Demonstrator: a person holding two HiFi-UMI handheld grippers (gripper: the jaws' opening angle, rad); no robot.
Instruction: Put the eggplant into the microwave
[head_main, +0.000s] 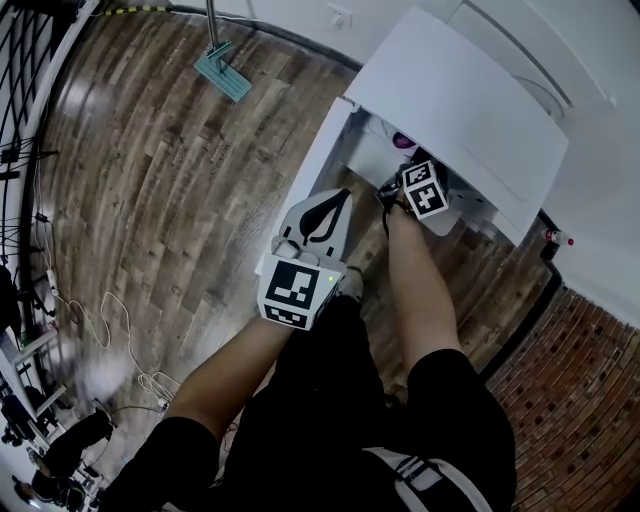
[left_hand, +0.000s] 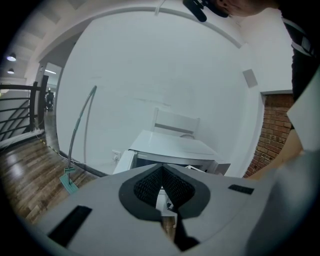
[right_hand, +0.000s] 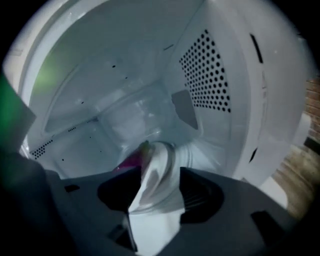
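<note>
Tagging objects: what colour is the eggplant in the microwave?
The eggplant is magenta-purple; it shows best in the right gripper view.

Inside the microwave (right_hand: 215, 75), a white dish (right_hand: 150, 195) blocks the right tool (right_hand: 159, 167) ahead.

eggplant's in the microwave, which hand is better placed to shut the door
Left. The left tongs sit shut, outside, beside the open door. The right tongs are open inside the microwave by the eggplant and would probably need to back out first.
</note>
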